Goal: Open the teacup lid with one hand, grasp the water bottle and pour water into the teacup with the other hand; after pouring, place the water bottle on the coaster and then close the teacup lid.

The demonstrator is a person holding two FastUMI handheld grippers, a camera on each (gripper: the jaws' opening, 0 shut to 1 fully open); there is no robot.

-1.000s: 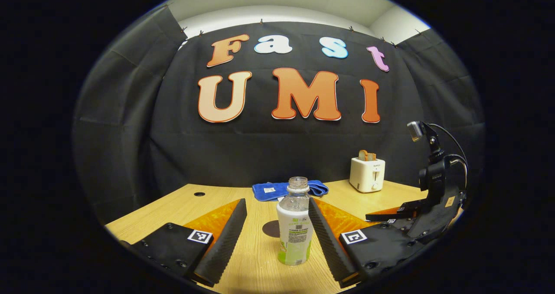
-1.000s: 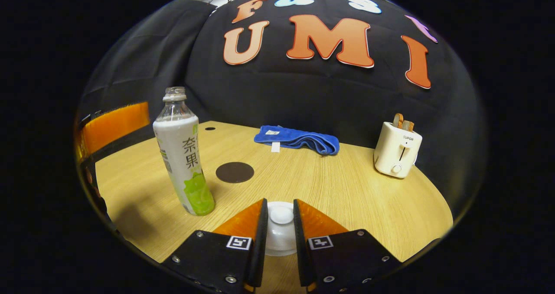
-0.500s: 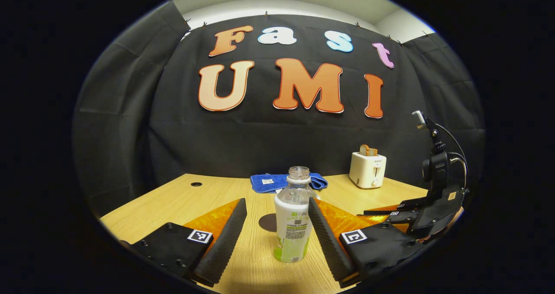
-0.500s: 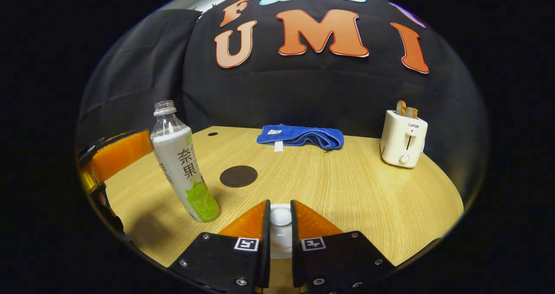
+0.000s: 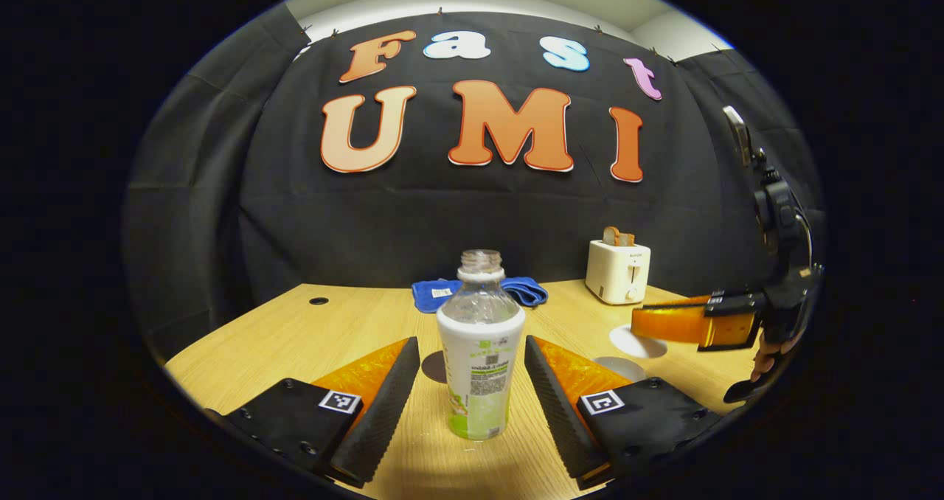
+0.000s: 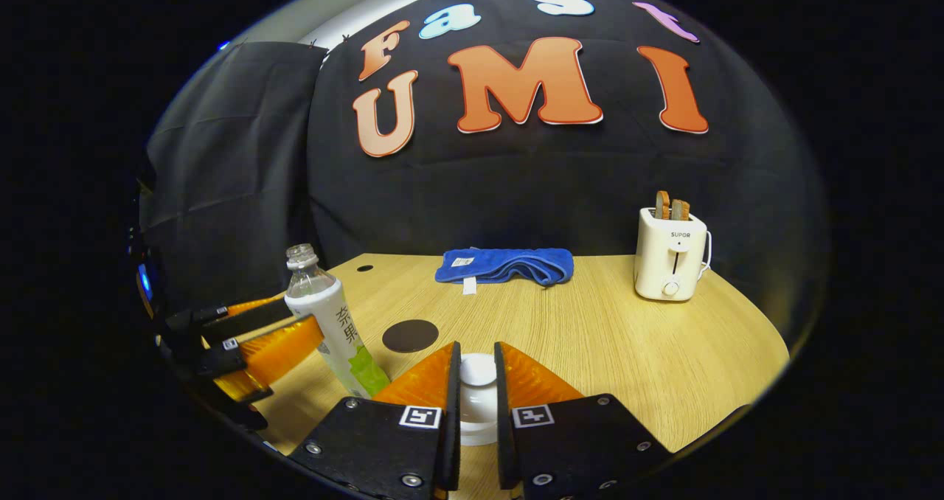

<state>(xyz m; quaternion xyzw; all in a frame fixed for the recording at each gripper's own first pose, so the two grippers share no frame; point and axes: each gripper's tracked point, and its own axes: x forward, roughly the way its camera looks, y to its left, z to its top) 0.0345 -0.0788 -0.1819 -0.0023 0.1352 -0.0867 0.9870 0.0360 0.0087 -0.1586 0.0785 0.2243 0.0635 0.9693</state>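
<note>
The right gripper (image 6: 476, 382) was clamped on the knob of the teacup lid (image 6: 478, 400), both fingers pressing its sides, and in the left gripper view the lid (image 5: 639, 340) hung clear of the bench, so the lid-opening step looked done or nearly so. The teacup (image 5: 618, 368) stood under it, towards the right front part of the bench, its rim just showing.

The step in hand was judged to be the grasp on the water bottle (image 5: 480, 360). The left gripper (image 5: 472, 382) stood wide apart, one finger on each side of the bottle's labelled body; whether either finger touched the bottle could not be told. To do it well, the fingers should close level on the labelled middle, not the narrow clear neck, and squarely, since the bottle was uncapped and a skewed squeeze could tip it or spill water. The grip should be firm but not crushing; thin plastic would likely give. Meanwhile the lid should be held off to the side, leaving the cup's mouth free for the pour.

The coaster (image 6: 410, 335), a dark round, lay near the bench's middle, just behind the bottle. A blue cloth (image 6: 505, 265) lay along the back edge and a toaster (image 6: 670, 262) towards the back right corner.
</note>
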